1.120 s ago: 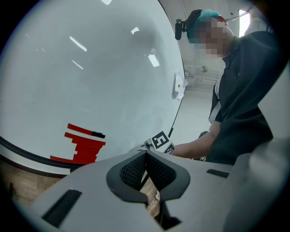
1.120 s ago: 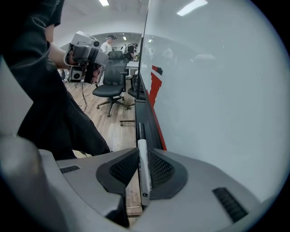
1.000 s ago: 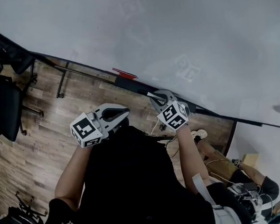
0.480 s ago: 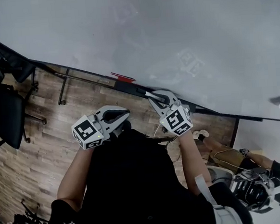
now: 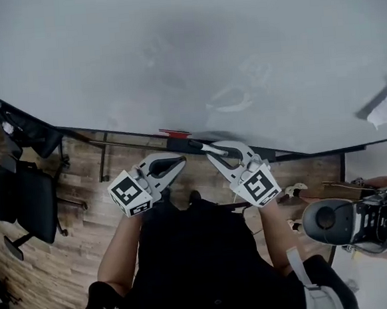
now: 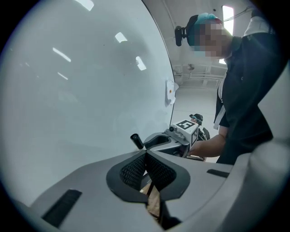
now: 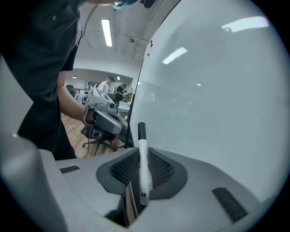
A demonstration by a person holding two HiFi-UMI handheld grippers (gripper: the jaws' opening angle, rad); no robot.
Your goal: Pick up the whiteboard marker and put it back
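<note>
Both near the whiteboard [image 5: 172, 52] edge: right gripper [image 5: 215, 154] jaws clamp the marker [image 7: 144, 172]; left gripper [image 6: 145, 156] jaws closed, empty.

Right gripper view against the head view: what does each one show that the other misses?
Only the right gripper view shows the ribbed pads of the right gripper shut on the white marker. Only the head view shows a black chair and a red thing at the board's lower edge. Both show the whiteboard, the wooden floor and the left gripper.
</note>
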